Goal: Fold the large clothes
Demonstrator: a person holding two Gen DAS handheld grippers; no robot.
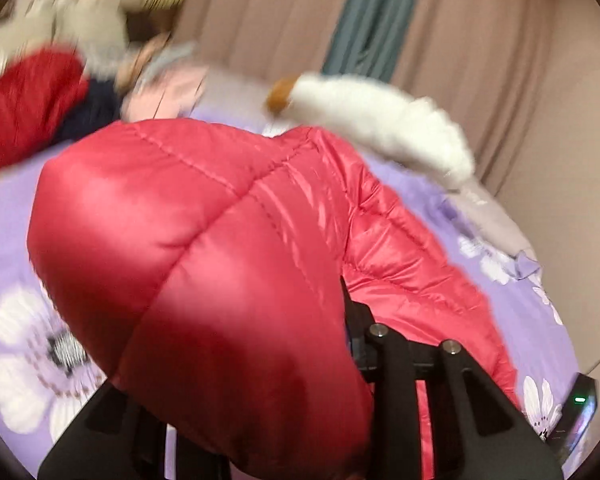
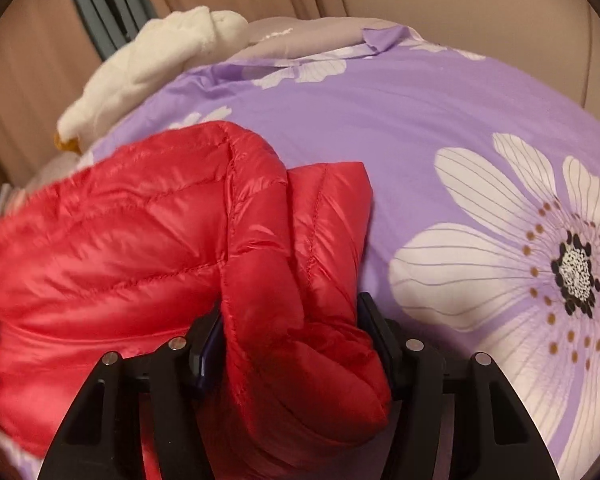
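A glossy red puffer jacket (image 1: 204, 216) lies bunched on a purple floral bedsheet (image 1: 16, 208). In the left wrist view a puffy fold of it bulges over my left gripper (image 1: 300, 312) and hides the left finger. Only the right finger (image 1: 354, 312) shows, pressed against the fabric. In the right wrist view the jacket (image 2: 112, 232) spreads to the left. My right gripper (image 2: 292, 320) is shut on a thick rolled fold of it, with both pads pressing its sides. The sheet (image 2: 400, 120) stretches away beyond that fold.
A white plush toy (image 1: 380, 128) (image 2: 152, 60) lies at the far edge of the bed, in front of beige curtains (image 1: 480, 40). Blurred red and dark clothes (image 1: 24, 108) sit at the upper left. A dark device with a green light (image 1: 580, 404) is at the lower right. A grey cover (image 2: 300, 32) is folded back.
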